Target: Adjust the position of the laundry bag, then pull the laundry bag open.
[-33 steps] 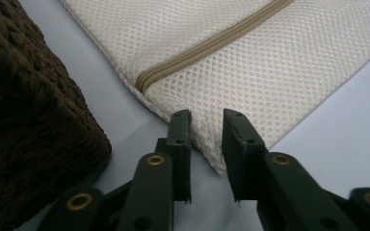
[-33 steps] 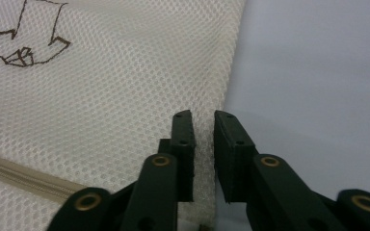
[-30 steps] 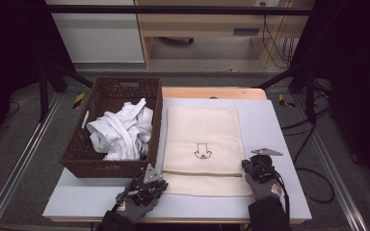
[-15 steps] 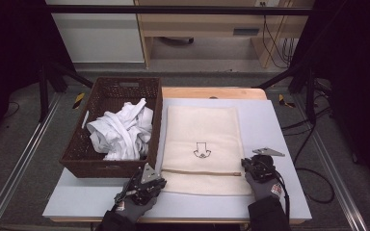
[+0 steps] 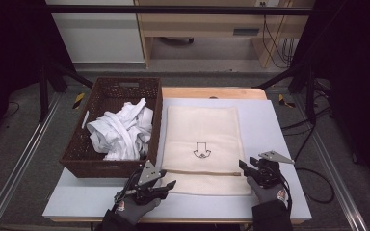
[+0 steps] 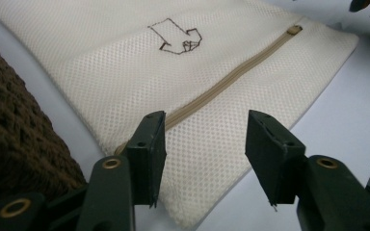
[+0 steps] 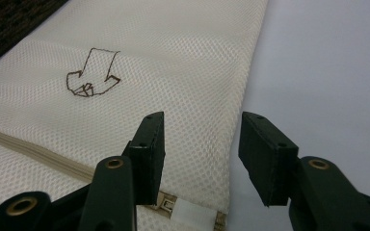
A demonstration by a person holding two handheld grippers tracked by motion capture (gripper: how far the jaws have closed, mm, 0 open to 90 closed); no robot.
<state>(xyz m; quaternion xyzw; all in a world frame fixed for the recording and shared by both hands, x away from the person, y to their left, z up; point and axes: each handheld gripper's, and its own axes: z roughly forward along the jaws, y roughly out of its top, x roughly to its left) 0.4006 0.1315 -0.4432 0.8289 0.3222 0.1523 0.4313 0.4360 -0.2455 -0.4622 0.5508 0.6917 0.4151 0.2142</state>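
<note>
I read no brand name or lettering anywhere; the one mark is a small dark line drawing (image 5: 202, 151), an outlined arrow-like shape, on the cream mesh zip-up laundry bag (image 5: 203, 130). The bag lies flat on the pale grey tabletop (image 5: 279, 130), just beside the dark brown woven basket (image 5: 79, 144), which holds a crumpled heap of white cloth (image 5: 120, 132).

From the high view I cannot make out the zip's slider. In the right gripper view a small metal pull and a white tab (image 7: 185, 209) sit at the bag's edge, partly cut off by the lower border of the picture and partly covered by my own tool. In the left gripper view the tan zip (image 6: 231, 79) runs across the mesh to a small loop at the far end, and its near end passes behind the left-hand jaw. The basket shows there as a blurred brown mass at the left edge.

My left tool (image 5: 166, 184) is at the bag's near left corner, released: its jaws have just been opening and stand roughly half apart over the mesh, with nothing pinched between them. My right tool (image 5: 245, 169) is at the near right corner by the zip's end, also released: its jaws have just been opening, stand wide, and grip nothing, the bag's edge lying below the gap between them.
</note>
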